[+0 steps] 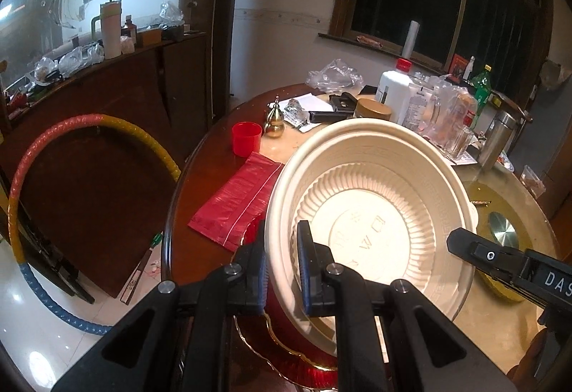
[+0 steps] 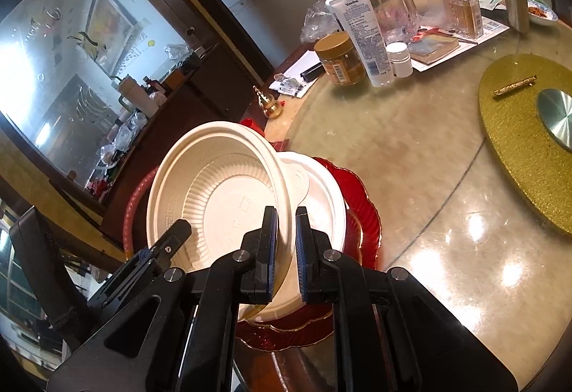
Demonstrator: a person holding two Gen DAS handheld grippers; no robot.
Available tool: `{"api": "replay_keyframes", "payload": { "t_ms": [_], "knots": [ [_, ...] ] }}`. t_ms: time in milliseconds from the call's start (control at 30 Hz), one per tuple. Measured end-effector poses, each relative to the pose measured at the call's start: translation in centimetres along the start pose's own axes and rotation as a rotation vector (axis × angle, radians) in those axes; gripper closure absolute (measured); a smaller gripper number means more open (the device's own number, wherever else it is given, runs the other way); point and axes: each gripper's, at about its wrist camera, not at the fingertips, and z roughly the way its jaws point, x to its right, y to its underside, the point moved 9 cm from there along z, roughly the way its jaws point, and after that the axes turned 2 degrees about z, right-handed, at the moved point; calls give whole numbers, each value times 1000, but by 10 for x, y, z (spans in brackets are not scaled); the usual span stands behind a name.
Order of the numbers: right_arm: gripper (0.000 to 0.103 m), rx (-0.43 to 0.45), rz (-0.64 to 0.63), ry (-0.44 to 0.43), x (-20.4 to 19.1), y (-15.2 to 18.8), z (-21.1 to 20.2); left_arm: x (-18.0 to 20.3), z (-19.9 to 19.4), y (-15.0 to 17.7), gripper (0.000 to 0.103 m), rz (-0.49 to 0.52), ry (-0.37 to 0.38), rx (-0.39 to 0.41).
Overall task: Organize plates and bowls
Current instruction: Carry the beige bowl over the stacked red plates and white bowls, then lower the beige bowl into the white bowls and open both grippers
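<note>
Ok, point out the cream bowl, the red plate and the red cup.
cream bowl (image 1: 368,213), left wrist view, ribbed inner wall.
red plate (image 2: 361,199), right wrist view, scalloped rim.
red cup (image 1: 246,139), left wrist view, outer side.

A round table (image 2: 411,156) with a dark wooden rim and a glossy beige top carries a scalloped red glass plate (image 2: 361,199) near its edge. Just beside that lies a flat red plastic bag (image 1: 236,199), with a red plastic cup (image 1: 246,138) and a small brass gourd-shaped ornament (image 1: 274,122) farther in. A gold round mat (image 2: 518,149) sits at the centre. Along the far side stand a gold-lidded jar (image 2: 339,59), a white lotion tube (image 2: 361,31), a clear glass jug (image 2: 389,8) and a green plastic bottle (image 1: 481,92).
</note>
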Motion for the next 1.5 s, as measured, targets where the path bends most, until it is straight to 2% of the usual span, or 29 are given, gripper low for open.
{"api": "replay_keyframes", "payload": {
  "t_ms": [933, 1300, 1500],
  "knots": [
    [93, -33, 32, 6, 16, 6, 18, 3, 18, 11, 89, 54, -36, -32],
    [91, -47, 51, -10, 20, 8, 22, 2, 18, 11, 89, 45, -29, -13],
    [91, -41, 53, -19, 18, 8, 19, 0, 13, 7, 89, 32, -33, 23]
  ]
}}
